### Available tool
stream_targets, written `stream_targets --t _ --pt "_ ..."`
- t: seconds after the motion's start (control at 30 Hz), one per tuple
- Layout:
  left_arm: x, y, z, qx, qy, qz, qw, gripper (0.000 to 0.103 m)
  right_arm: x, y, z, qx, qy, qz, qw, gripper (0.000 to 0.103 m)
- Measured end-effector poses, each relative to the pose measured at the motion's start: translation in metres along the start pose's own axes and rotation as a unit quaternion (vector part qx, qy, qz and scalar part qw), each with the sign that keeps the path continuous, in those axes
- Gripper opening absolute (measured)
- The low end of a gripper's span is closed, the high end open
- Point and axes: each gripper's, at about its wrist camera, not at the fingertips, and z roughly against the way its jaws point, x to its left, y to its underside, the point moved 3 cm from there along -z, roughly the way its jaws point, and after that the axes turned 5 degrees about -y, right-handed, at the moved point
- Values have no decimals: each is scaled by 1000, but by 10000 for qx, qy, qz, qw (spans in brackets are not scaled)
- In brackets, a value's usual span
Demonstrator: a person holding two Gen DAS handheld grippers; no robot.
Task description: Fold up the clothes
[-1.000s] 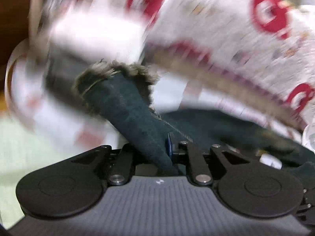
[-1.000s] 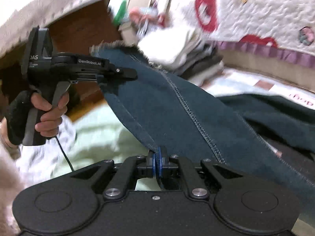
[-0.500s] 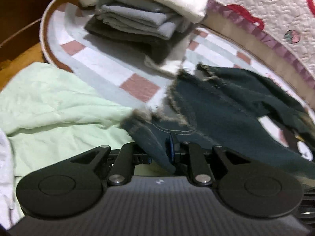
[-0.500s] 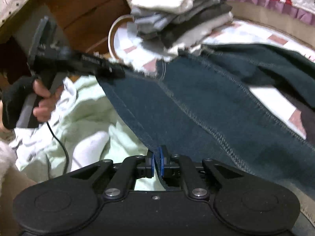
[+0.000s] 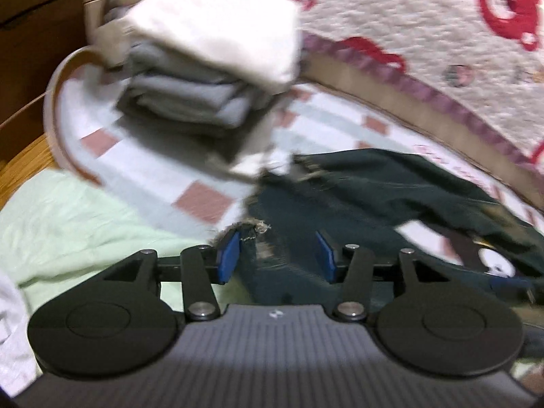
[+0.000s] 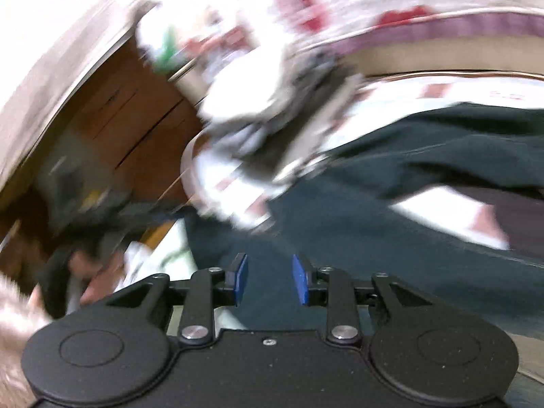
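**Now both grippers have let go of the jeans**

Just now the jaws of both grippers have been opening, and neither set of pads presses on anything. The left gripper (image 5: 277,258) stands with its blue pads (image 5: 227,260) well apart; the frayed hem of the dark jeans (image 5: 343,210) lies in the gap, close against the left pad but loose. The right gripper (image 6: 270,280) is likewise spread, with denim lying below and beyond the gap and no cloth pinched.

The jeans sprawl across the checked mat (image 5: 163,170) of white and pink squares, one frayed leg end reaching toward the folded pile, the rest bunched toward the mat's right edge. At the mat's far left corner sits a stack of folded clothes (image 5: 204,78), grey pieces below and a white one on top, touching the quilt with red prints (image 5: 425,30) that rises along the mat's far edge. A pale green cloth (image 5: 78,217) lies off the mat's near left edge.

From the right wrist view everything is heavily blurred; a hand (image 6: 88,272) at lower left holds something dark, but what it is cannot be made out.
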Motion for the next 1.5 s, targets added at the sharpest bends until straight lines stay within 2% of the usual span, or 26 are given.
stream_targets --t 0.07,0.17,0.3,0.37,0.47,0.6,0.7,0.77,0.83,0.93,1.07,1.17,1.23,1.27,1.33,1.4,1.43,1.5 --pt "-18 -8 0 -50 162 -204 9996 51 -20 -9 17 -362 407 -340 9979 37" --pt "-48 -23 -7 -41 416 -459 9981 53 -45 -20 44 -876 1048 -703 9881 37" --pt "-88 -44 -23 -9 771 -770 9940 58 -61 -30 75 -1468 2583 -430 9539 37" --pt "-111 -50 -35 69 864 -985 9914 59 -73 -36 85 -1619 2811 -478 9447 37" --pt "-143 -54 -66 539 1014 -1089 9874 61 -93 -50 96 -1659 3047 -570 9361 38" --pt "-177 -34 -110 1266 1321 -940 9786 61 -109 -58 103 -1694 3553 -352 9186 39" --pt "-197 -21 -142 1167 1216 -1084 9797 61 -134 -55 103 -1691 3516 -551 9191 39" --pt "-203 -19 -160 1163 1216 -1206 9783 61 -148 -61 94 -1520 3464 -581 9239 39" --pt "-203 -22 -172 1148 1253 -1491 9741 61 -156 -79 78 -1202 3464 -199 9302 42" --pt "-189 -36 -182 950 1089 -1868 9717 61 -166 -110 44 -688 3480 444 9339 51" --pt "-163 -59 -196 864 779 -2087 9710 61 -190 -140 7 -446 3536 608 9324 51" --pt "-143 -70 -197 845 527 -2283 9685 61 -202 -149 -19 -109 3307 1015 9382 52" --pt "-130 -73 -195 867 397 -2367 9669 61 -205 -148 -38 361 3022 1459 9413 63" --pt "-124 -70 -194 919 417 -2323 9674 61 -204 -141 -46 649 2975 1846 9344 63" --pt "-113 -64 -191 1018 453 -2247 9680 62 -203 -128 -62 1085 3123 2612 9069 63" --pt "-110 -57 -193 1079 441 -2281 9666 62 -210 -125 -71 1035 3447 2761 8912 65" --pt "-109 -53 -194 1096 436 -2301 9660 62 -213 -126 -73 916 3428 2675 8958 65" --pt "-112 -51 -196 1020 434 -2355 9655 62 -221 -130 -76 546 3115 2323 9198 64"
